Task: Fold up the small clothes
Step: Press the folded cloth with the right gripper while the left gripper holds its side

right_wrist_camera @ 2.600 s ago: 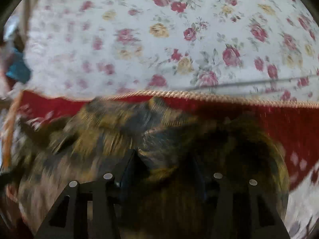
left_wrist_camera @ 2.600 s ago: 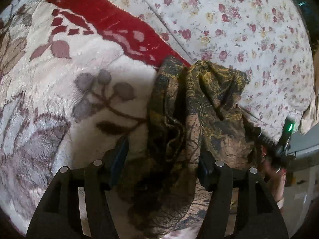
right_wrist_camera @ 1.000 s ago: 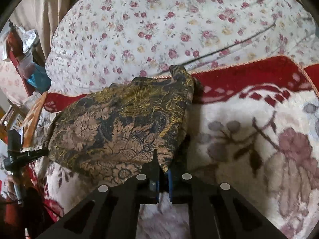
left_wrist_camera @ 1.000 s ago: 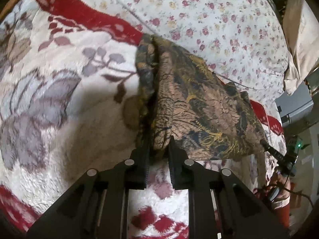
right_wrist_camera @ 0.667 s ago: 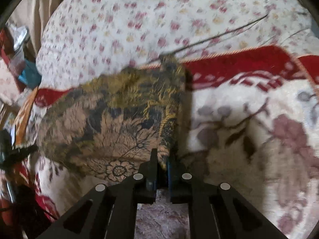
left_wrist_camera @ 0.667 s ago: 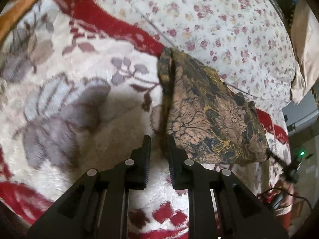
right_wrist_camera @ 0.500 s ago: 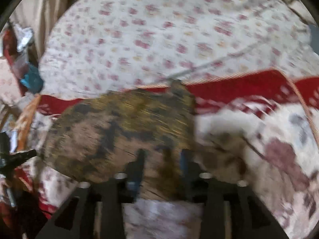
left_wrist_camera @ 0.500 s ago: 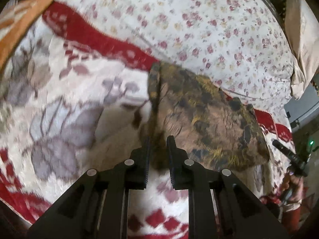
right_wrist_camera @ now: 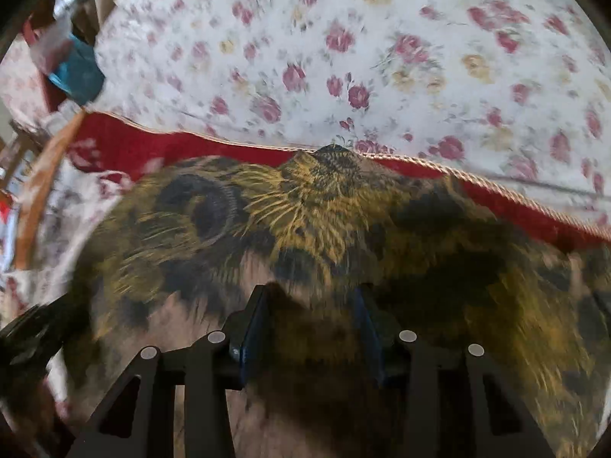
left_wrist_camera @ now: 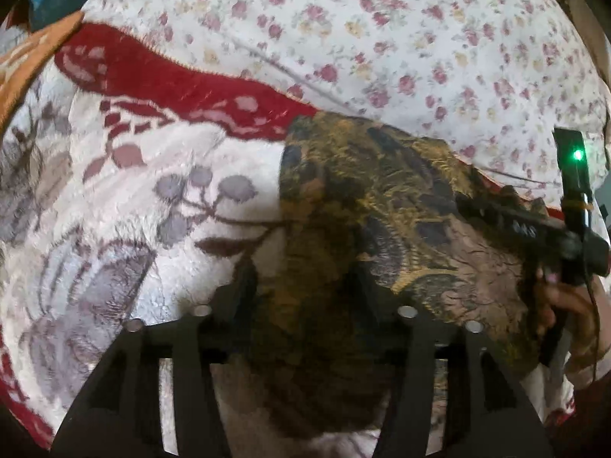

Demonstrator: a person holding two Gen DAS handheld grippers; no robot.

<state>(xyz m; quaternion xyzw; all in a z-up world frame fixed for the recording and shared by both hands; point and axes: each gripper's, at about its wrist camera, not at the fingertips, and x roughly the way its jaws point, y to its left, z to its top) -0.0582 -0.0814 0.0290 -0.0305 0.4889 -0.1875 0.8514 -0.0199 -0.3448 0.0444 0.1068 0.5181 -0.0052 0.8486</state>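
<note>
A small brown, black and gold patterned garment (left_wrist_camera: 366, 206) lies folded on a white and red floral blanket (left_wrist_camera: 126, 191). My left gripper (left_wrist_camera: 301, 286) is open, its jaws wide apart just above the garment's left near edge. My right gripper (right_wrist_camera: 311, 305) is open too, close over the garment (right_wrist_camera: 305, 206), which fills most of the right wrist view. Neither holds cloth. The right gripper's body and the hand on it (left_wrist_camera: 565, 244) show at the right of the left wrist view.
A white sheet with small pink roses (left_wrist_camera: 382, 38) covers the bed beyond the blanket's red border (right_wrist_camera: 515, 206). An orange edge (left_wrist_camera: 23, 65) and blue clutter (right_wrist_camera: 76, 68) lie off the bed's far left side.
Both grippers were shut on the garment's edge a second ago. They have let go, opened wide and moved in low over the cloth, which now lies flat.
</note>
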